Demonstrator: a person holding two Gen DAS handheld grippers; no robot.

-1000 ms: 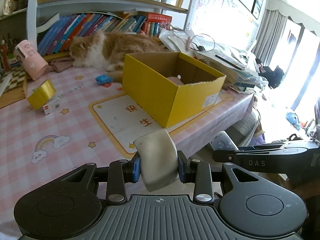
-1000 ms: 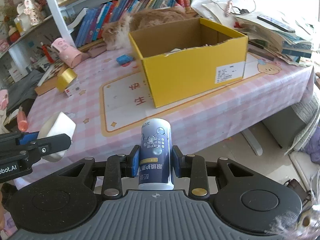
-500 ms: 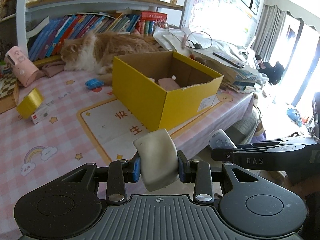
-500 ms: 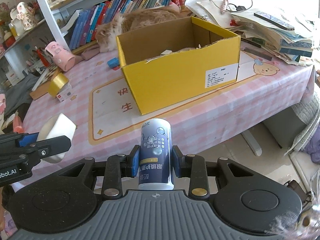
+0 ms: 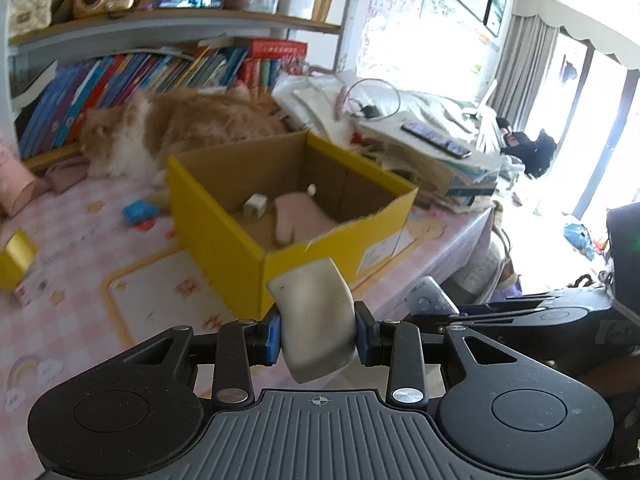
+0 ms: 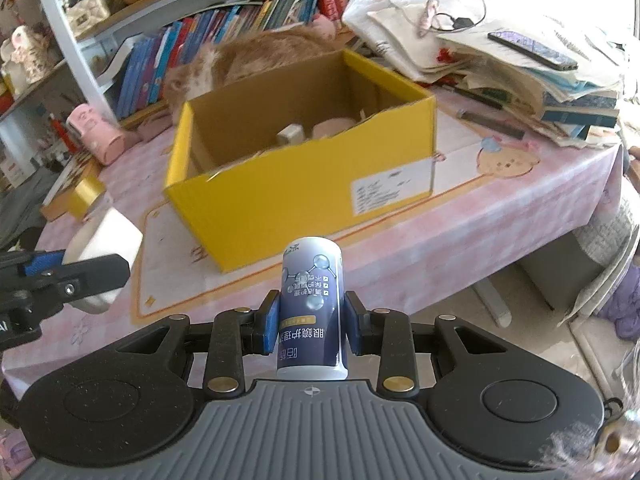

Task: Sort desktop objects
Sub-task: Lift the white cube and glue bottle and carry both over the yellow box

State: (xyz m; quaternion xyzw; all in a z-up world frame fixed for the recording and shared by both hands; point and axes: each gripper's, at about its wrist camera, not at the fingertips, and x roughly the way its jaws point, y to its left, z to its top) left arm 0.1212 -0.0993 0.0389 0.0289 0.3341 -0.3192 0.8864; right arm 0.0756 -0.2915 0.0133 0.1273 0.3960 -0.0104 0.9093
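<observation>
While the left gripper (image 5: 316,336) pinches a curved off-white piece (image 5: 314,316) between its blue pads, the right gripper (image 6: 310,320) clamps a dark blue canister (image 6: 311,312) with white print, upright between its fingers. Ahead of both grippers an open yellow cardboard box (image 6: 304,196) sits on the pink checked tablecloth (image 6: 460,232); a pink item (image 5: 300,220) and a small pale block (image 5: 255,205) lie inside. Beyond the box an orange-and-white cat (image 5: 168,132) lies against the books (image 5: 120,88).
</observation>
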